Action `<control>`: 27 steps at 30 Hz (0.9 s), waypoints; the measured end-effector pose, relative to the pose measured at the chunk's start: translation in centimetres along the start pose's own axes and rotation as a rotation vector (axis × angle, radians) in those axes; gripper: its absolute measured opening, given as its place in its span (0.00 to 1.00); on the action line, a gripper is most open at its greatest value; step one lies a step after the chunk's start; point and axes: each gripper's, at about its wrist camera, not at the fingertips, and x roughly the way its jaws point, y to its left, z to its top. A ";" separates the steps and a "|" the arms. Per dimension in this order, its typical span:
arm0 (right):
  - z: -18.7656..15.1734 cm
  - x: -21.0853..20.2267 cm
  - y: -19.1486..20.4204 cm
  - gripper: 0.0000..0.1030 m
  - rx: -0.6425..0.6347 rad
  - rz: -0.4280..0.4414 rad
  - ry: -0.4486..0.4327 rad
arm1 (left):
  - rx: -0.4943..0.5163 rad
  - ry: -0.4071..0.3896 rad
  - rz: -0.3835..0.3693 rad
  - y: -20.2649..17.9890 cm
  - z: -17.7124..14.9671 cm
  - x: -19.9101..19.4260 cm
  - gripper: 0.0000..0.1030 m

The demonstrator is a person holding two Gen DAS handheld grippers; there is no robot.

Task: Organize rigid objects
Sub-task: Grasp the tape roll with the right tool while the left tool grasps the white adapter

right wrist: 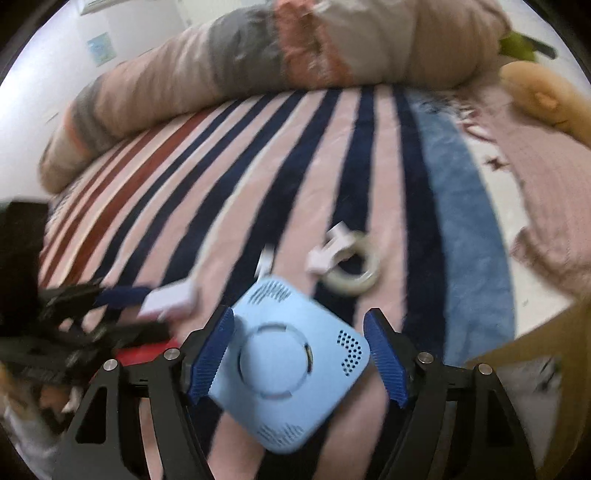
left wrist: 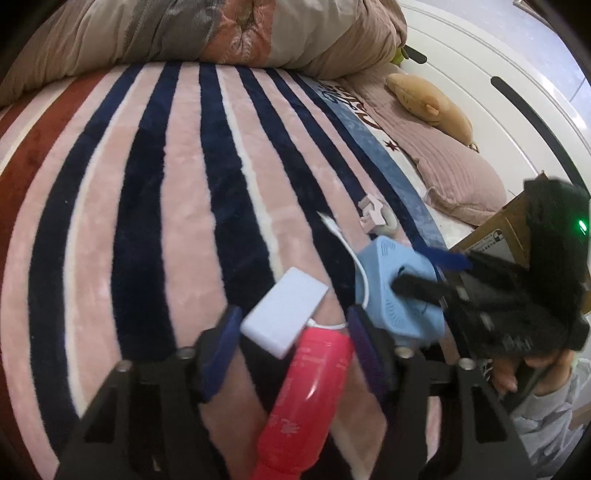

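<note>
On the striped blanket [left wrist: 155,192] lie a pink-red bottle [left wrist: 310,398], a white adapter box [left wrist: 284,314] with a cable, a light blue square device [right wrist: 291,369] and a tape dispenser with a tape roll [right wrist: 347,266]. My left gripper [left wrist: 291,354] is open, with the bottle and the white box between its fingers. My right gripper [right wrist: 299,354] is open around the blue device, its left pad close to the device's edge; in the left wrist view it [left wrist: 436,273] straddles the blue device [left wrist: 395,291]. The tape dispenser [left wrist: 376,216] lies just beyond.
A rolled quilt [left wrist: 207,33] lies across the far end of the bed. A pink pillow [left wrist: 443,155] and a tan plush toy [left wrist: 432,107] sit at the right. A cardboard box [left wrist: 495,232] stands at the bed's right edge.
</note>
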 end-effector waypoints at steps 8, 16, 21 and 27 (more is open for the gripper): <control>0.3 -2.0 1.1 0.65 0.012 -0.142 -0.099 | -0.022 -0.031 0.015 1.0 0.2 -1.0 0.28; 2.4 1.9 -1.5 0.62 0.112 -0.245 -0.064 | 0.059 0.008 0.013 1.8 -0.6 -1.3 0.33; 2.5 2.9 -2.1 0.37 0.119 -0.221 -0.041 | 0.117 0.006 0.031 0.9 -0.5 -0.7 0.34; 2.2 2.8 -1.5 0.37 0.085 -0.218 -0.062 | 0.170 -0.027 0.083 -0.2 -0.1 0.4 0.30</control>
